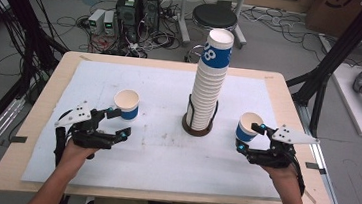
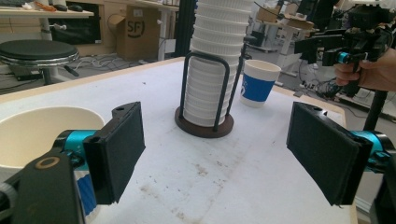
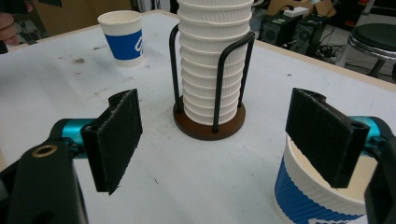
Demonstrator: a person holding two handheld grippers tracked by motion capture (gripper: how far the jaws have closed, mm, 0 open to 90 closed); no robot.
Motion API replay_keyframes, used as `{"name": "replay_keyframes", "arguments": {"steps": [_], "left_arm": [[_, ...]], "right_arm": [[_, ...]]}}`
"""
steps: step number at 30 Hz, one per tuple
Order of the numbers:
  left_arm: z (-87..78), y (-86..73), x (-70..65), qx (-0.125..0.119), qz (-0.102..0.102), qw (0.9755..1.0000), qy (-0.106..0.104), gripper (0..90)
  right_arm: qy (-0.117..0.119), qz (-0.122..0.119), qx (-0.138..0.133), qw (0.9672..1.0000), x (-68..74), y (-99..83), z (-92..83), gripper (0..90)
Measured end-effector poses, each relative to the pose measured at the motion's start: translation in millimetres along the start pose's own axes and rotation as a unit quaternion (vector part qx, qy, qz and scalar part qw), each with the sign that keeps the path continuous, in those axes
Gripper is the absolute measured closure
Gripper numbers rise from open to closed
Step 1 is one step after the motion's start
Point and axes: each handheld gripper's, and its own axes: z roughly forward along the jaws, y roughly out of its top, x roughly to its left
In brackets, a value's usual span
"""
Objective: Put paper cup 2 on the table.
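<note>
Two grippers, left [image 1: 118, 124] and right [image 1: 249, 136], level, pointing inward, jaws parted, empty; one upright cup [image 1: 127, 104] just beyond each, second [image 1: 247, 127], mouths up.

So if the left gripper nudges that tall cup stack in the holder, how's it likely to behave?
The cup stack rises far above the wire holder, so its upper part would probably sway or lean. The holder's uprights grip only the lowest cups, so those likely stay put. Being paper cups, it is probably light and the top cup may slide off.
</note>
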Motion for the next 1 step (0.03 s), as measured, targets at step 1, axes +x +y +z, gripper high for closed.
{"name": "replay_keyframes", "arguments": {"steps": [1], "left_arm": [[-0.1, 0.0, 0.2, 0.001, 0.000, 1.0000, 0.000, 19.0]], "right_arm": [[0.000, 0.000, 0.000, 1.0000, -0.2, 0.0, -0.1, 18.9]]}}
